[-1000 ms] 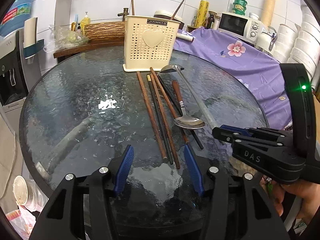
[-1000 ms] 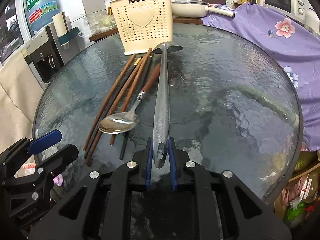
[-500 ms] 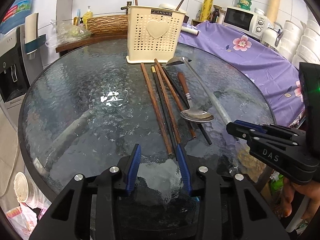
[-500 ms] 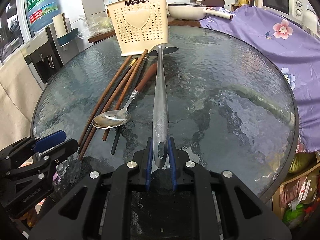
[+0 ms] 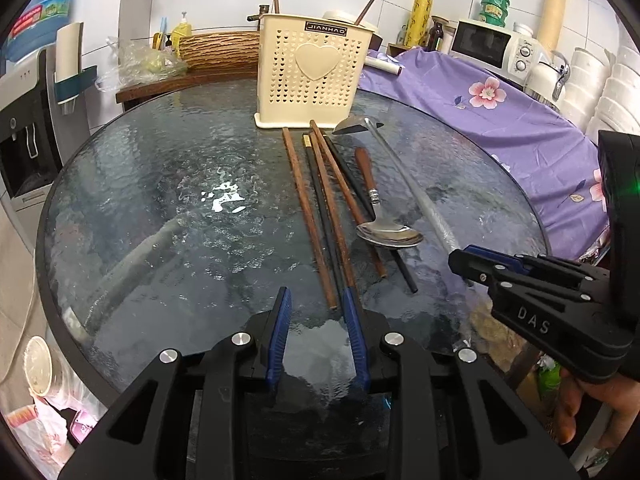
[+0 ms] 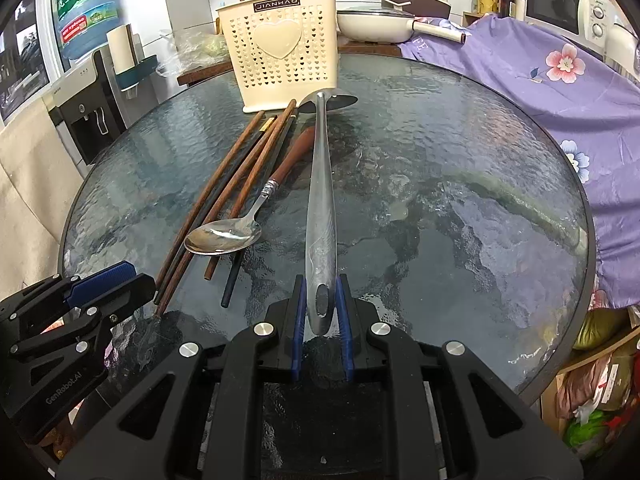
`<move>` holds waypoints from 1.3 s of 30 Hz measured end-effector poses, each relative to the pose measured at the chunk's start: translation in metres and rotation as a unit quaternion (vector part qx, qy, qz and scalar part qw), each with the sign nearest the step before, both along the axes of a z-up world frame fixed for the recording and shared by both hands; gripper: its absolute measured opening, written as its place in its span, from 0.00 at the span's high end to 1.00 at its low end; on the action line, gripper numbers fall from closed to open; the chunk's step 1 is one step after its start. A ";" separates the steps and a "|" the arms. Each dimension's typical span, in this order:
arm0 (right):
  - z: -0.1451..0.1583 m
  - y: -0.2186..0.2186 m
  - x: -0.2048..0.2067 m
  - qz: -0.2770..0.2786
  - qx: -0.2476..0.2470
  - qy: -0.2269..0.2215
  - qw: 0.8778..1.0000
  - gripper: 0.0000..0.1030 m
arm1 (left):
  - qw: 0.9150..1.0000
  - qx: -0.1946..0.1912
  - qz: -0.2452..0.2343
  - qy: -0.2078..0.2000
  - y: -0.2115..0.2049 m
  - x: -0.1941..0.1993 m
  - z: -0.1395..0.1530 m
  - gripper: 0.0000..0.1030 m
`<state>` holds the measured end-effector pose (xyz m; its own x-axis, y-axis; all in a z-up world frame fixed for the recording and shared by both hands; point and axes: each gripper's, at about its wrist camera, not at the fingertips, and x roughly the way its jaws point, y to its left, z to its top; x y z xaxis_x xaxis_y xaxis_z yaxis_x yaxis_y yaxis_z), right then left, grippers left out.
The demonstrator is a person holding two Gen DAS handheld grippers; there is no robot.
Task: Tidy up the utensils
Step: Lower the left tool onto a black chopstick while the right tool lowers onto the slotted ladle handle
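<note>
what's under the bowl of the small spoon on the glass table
The spoon bowl lies across a black chopstick and a brown chopstick, whose ends poke out beneath it. Whether it touches the glass table is hidden.

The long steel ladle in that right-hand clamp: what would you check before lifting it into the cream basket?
1. Grip: right gripper shut on the long steel ladle's handle end: ok.
2. Ladle free of the wood-handled metal spoon: apart: ok.
3. Bowl end's contact with the cream perforated plastic utensil basket: cannot tell.
4. Basket upright on the round textured glass table: ok.
5. Room inside basket: cannot tell.
6. Left gripper closing near the brown and black chopsticks, nothing between its pads: ok.
</note>
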<state>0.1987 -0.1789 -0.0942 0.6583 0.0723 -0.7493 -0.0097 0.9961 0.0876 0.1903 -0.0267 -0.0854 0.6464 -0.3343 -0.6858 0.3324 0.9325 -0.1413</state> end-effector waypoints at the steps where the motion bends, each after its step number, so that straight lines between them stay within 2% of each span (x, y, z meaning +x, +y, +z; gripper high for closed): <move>1: 0.000 0.000 0.000 0.000 0.000 0.000 1.000 0.85 | 1.000 0.009 -0.003 -0.002 -0.003 0.000 -0.001 0.74; 3: 0.000 0.000 0.000 -0.001 0.003 0.000 1.000 0.85 | 1.000 0.023 -0.002 -0.010 -0.007 0.000 -0.001 0.74; 10: 0.000 -0.002 -0.001 -0.001 0.005 -0.001 1.000 0.85 | 1.000 0.015 0.017 -0.009 0.004 0.000 -0.002 0.74; 16: 0.000 -0.002 -0.001 -0.002 0.007 -0.002 1.000 0.85 | 0.999 0.025 0.032 -0.013 0.006 0.001 -0.002 0.74; 18: 0.000 -0.001 -0.001 -0.002 0.004 -0.003 1.000 0.85 | 1.000 0.012 0.023 -0.007 0.004 0.001 -0.001 0.74; 24: 0.000 -0.003 0.000 -0.002 0.008 -0.003 1.000 0.85 | 1.000 0.011 0.009 -0.013 -0.002 -0.006 -0.002 0.74; 30: 0.000 -0.003 -0.001 -0.003 0.008 -0.003 1.000 0.85 | 1.000 0.005 0.012 -0.011 -0.001 -0.006 -0.002 0.79; 32: 0.000 -0.003 -0.001 -0.004 0.008 -0.004 1.000 0.85 | 1.000 0.003 0.010 -0.008 -0.003 -0.006 -0.002 0.86; 39: 0.000 -0.005 0.000 -0.005 0.010 -0.003 1.000 0.85 | 0.999 -0.002 0.033 0.001 -0.009 -0.011 -0.001 0.93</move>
